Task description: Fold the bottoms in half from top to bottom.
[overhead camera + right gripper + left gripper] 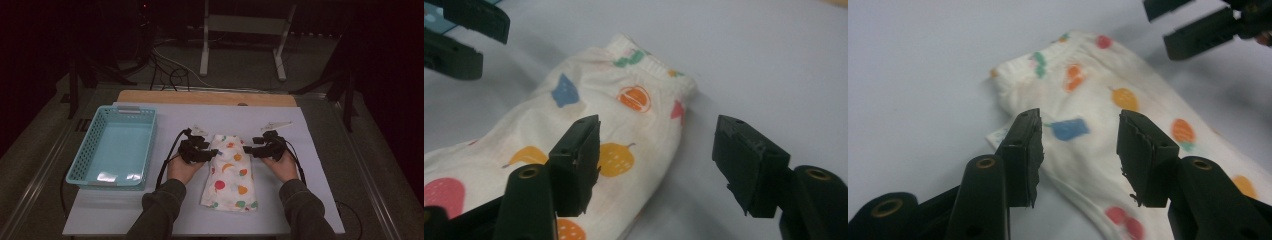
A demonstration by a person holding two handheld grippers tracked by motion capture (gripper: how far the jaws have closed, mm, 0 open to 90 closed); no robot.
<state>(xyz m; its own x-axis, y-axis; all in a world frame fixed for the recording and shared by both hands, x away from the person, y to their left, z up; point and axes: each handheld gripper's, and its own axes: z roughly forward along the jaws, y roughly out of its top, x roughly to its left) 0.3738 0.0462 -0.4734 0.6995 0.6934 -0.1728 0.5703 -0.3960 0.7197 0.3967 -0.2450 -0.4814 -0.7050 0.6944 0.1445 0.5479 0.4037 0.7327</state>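
A folded white garment (230, 175) printed with coloured fruit lies lengthwise on the white table sheet (310, 165). My left gripper (216, 154) sits at the left side of its far end and stands open. In the left gripper view the garment's left edge (1098, 85) lies under and between the jaws of the left gripper (1079, 145), with the pads not pressing on it. My right gripper (248, 150) is at the right side of the same end, also open. One jaw of the right gripper (656, 155) hangs over the garment (624, 100), the other over bare sheet.
An empty teal basket (80, 167) stands on the left of the sheet. Two small pale objects (200, 129) (276, 123) lie beyond the grippers. A wooden board edge (205, 97) runs along the far side. Metal frame legs and cables are on the floor behind.
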